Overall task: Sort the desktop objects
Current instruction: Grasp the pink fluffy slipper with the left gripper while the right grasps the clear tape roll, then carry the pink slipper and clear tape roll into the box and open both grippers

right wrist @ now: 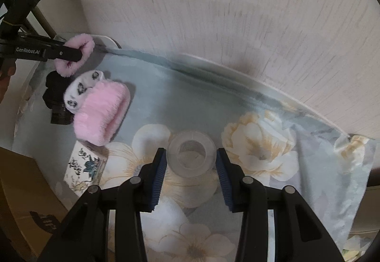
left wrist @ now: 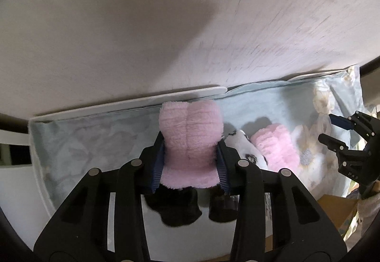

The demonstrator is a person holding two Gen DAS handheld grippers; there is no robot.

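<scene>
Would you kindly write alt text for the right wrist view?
The right claw grips a clear tape roll over a floral tablecloth. Far left, the left claw holds a fluffy pink sock above another pink sock and a panda-print sock.

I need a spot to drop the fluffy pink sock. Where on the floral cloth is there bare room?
Free: the grey-blue stretch of the floral cloth between the pink sock lying there and the wall, and the flower print right of the tape roll. Crowded: the left, with socks, black items and a printed card.
</scene>
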